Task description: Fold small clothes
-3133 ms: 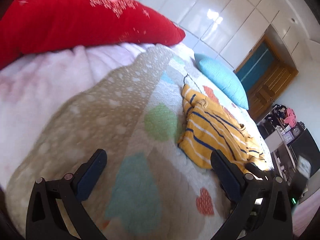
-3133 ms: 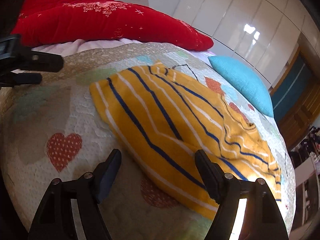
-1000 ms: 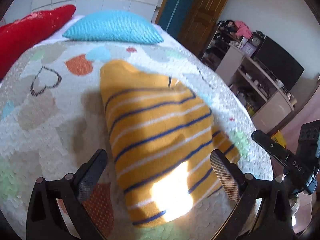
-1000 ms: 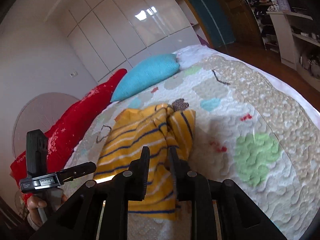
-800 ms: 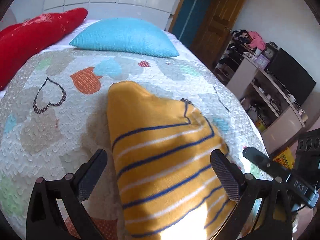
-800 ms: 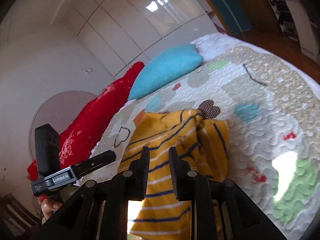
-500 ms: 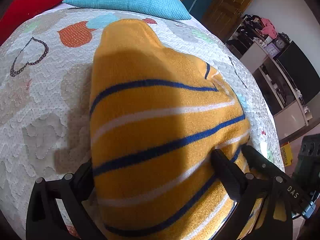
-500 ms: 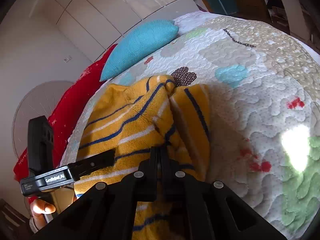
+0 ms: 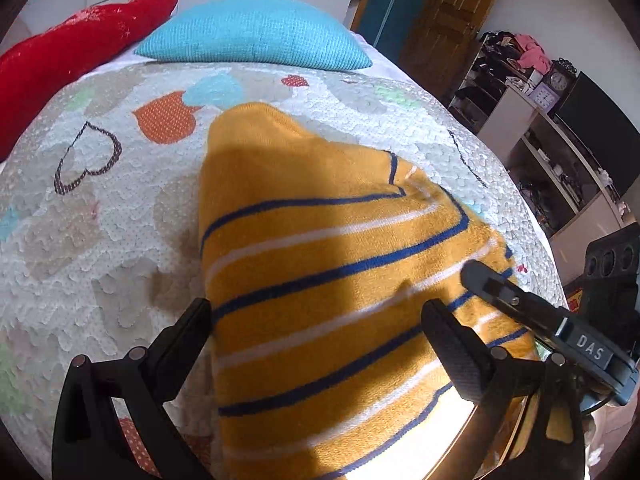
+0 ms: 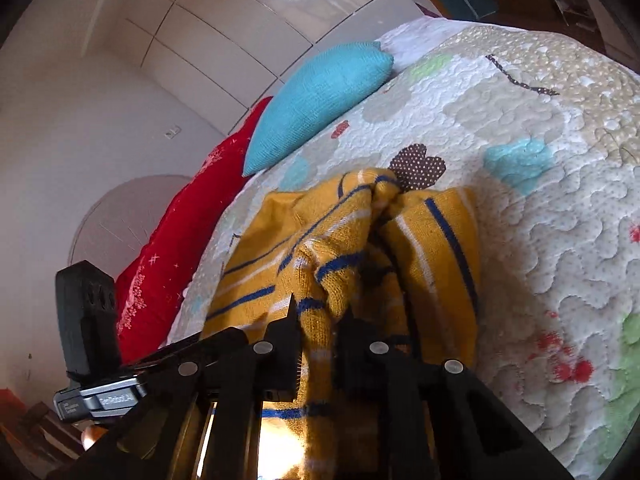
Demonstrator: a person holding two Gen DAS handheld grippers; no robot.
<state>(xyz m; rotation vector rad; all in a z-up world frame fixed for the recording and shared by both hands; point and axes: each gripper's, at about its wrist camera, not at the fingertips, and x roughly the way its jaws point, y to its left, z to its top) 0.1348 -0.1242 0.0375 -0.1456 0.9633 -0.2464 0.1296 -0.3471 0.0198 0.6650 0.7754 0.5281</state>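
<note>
A small yellow sweater (image 9: 328, 280) with blue and white stripes lies on the quilted bed cover (image 9: 100, 220). My left gripper (image 9: 316, 340) is open, its fingers spread to either side of the sweater's near part, just above it. My right gripper (image 10: 320, 316) is shut on a bunched fold of the sweater (image 10: 320, 280) and holds it raised off the quilt. The right gripper's body also shows at the right of the left wrist view (image 9: 560, 328). The left gripper's body shows at the lower left of the right wrist view (image 10: 92, 360).
A turquoise pillow (image 9: 256, 32) and a red pillow (image 9: 68, 52) lie at the bed's head. A wooden door (image 9: 436, 20) and cluttered shelves with a dark screen (image 9: 560, 128) stand past the bed's right edge. White wardrobe doors (image 10: 240, 32) line the wall.
The right gripper has closed on a fold of the sweater and lifted it. The left gripper dipped close over the sweater and has drawn back a little, still open.
</note>
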